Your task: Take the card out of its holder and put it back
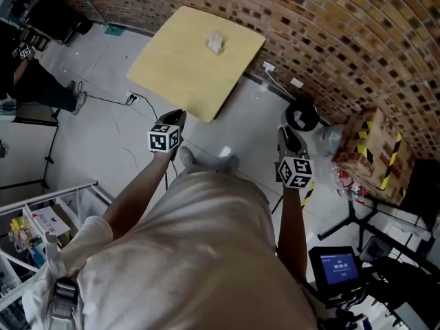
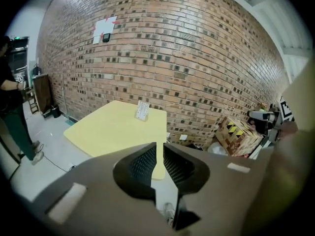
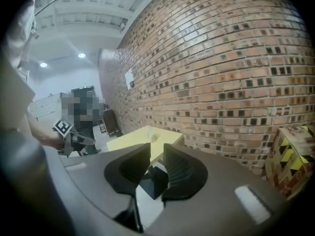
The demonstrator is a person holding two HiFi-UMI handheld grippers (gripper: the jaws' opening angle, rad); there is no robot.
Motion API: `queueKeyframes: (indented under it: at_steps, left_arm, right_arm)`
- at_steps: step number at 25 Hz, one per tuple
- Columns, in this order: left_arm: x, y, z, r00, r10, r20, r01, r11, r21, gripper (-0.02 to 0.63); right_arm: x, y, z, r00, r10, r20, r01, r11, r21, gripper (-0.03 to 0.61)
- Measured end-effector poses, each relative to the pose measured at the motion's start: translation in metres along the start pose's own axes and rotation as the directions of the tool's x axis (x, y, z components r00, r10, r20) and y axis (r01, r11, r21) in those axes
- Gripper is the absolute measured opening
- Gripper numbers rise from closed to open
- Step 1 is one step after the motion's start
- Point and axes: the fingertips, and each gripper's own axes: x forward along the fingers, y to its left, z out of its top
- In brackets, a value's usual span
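A small clear card holder with a white card (image 1: 215,42) stands near the far edge of a yellow table (image 1: 179,74). The left gripper view shows the holder (image 2: 142,110) upright on that table (image 2: 113,129), well ahead of the jaws. I stand back from the table, both grippers held in the air over the floor. My left gripper (image 1: 173,119) (image 2: 159,154) has a thin gap between its jaws with nothing in it. My right gripper (image 1: 290,137) (image 3: 156,154) stands open a little wider, also with nothing in it. In the right gripper view the table (image 3: 147,137) is far off.
A brick wall (image 1: 330,33) runs behind the table. A cardboard box with yellow-black tape (image 1: 375,153) and a black round object (image 1: 301,115) lie on the floor at right. A small screen on a stand (image 1: 335,265) is at lower right, a wire rack (image 1: 41,225) at lower left, a person (image 1: 27,74) at far left.
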Motion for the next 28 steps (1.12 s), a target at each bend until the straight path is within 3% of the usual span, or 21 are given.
queueKeyframes:
  at_steps: [3,6,10,19,28]
  left_arm:
    - [0.004,-0.002,0.003,1.0,0.004,0.012,-0.004,1.0,-0.03,0.063]
    - [0.009,-0.01,-0.002,1.0,-0.007,0.003,0.007,0.999,-0.053,0.063]
    - [0.017,-0.025,-0.012,0.999,-0.041,-0.029,0.039,0.998,-0.043,0.063]
    - [0.035,-0.052,0.009,0.994,-0.104,-0.03,0.104,0.995,0.011,0.063]
    - [0.042,-0.074,0.004,0.988,-0.145,-0.06,0.147,0.988,0.046,0.063]
  right_arm:
    - [0.0,0.002,-0.006,1.0,0.015,-0.018,-0.016,1.0,-0.023,0.076]
    - [-0.001,0.002,-0.013,0.999,0.007,-0.042,-0.01,0.998,-0.059,0.006]
    - [-0.009,-0.002,-0.021,0.999,-0.022,-0.049,0.02,0.999,-0.046,0.006]
    - [-0.014,-0.013,-0.029,0.997,-0.052,-0.062,0.05,0.998,-0.035,0.005]
    - [-0.029,-0.019,-0.034,0.995,-0.085,-0.055,0.083,0.996,-0.039,0.005]
